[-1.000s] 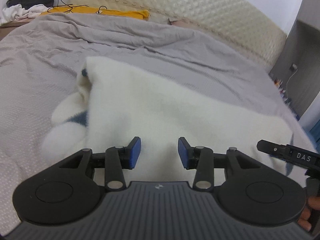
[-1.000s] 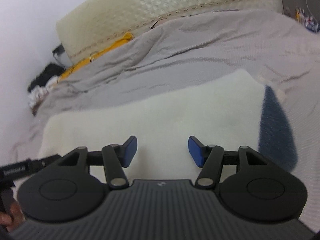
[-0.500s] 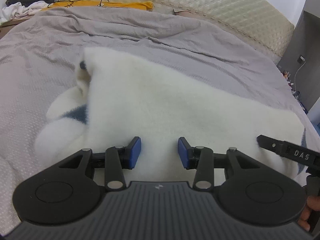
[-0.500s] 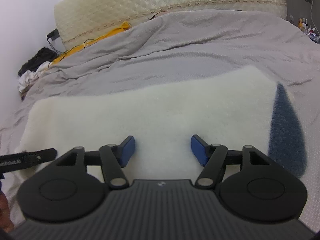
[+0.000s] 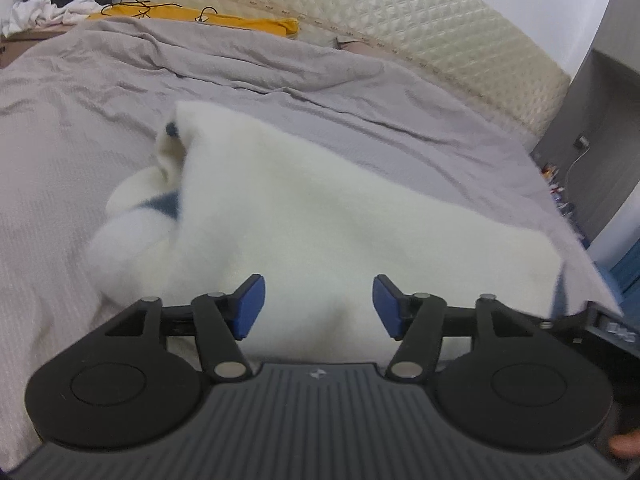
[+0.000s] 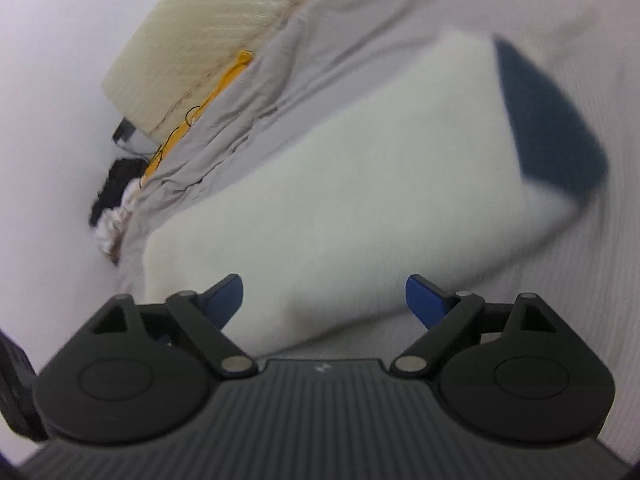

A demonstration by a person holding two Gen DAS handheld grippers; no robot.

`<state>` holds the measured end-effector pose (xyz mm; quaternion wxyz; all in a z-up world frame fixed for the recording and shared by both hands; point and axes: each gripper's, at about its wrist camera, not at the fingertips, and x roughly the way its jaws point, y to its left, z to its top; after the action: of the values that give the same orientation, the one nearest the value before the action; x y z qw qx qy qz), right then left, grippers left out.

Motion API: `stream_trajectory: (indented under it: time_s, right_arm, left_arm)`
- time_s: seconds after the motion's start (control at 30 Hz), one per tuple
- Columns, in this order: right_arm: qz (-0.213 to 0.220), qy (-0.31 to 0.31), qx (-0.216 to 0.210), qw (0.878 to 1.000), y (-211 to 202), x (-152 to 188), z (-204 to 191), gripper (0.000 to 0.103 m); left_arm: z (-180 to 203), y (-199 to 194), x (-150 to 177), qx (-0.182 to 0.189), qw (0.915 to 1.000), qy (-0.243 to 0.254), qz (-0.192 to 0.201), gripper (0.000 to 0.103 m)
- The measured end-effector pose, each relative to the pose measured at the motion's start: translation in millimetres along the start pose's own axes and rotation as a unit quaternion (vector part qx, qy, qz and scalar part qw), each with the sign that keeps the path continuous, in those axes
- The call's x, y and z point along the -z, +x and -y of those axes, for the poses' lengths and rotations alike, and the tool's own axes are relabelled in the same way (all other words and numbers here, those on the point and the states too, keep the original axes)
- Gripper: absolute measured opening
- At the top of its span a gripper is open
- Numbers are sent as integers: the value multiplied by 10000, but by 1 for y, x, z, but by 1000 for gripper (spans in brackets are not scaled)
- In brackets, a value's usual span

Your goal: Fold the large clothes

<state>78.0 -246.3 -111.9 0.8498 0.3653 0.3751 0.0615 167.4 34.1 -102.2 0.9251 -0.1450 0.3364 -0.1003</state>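
Sweater (image 5: 340, 216) on the bed (image 5: 80, 128) looks thick, soft, floppy; both grippers' fingers (image 5: 250, 304) are spread and empty, so pinch its near hem corners.

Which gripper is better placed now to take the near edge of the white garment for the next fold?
Probably the left gripper: open, level, the white garment between its jaws. The right gripper is tilted and blurred.

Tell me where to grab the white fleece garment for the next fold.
Probably the near hem of the white fleece garment, approached from the near side: it lies flat on the grey bedcover, its edge just ahead of both open claws, left and right.
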Motion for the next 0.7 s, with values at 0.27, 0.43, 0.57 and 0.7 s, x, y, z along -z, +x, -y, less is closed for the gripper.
stream_trajectory:
  time_s: [0.27, 0.43, 0.57, 0.7]
  right_arm:
    - [-74, 2112, -498, 9761, 26, 1, 59, 90]
    - [243, 2663, -913, 9592, 40, -5, 73, 93]
    - [475, 2887, -1333, 9469, 39, -7, 73, 93]
    - [674, 2858, -1762, 9396, 31, -6, 66, 93]
  left_arm:
    - [2, -10, 12, 1116, 9907, -738, -259, 79]
    - [-10, 10, 24, 1814, 9669, -1605, -803, 83]
    - [-33, 28, 34, 2115, 9393, -2451, -1134, 84]
    - [-58, 46, 43, 2256, 9057, -3355, -1278, 87]
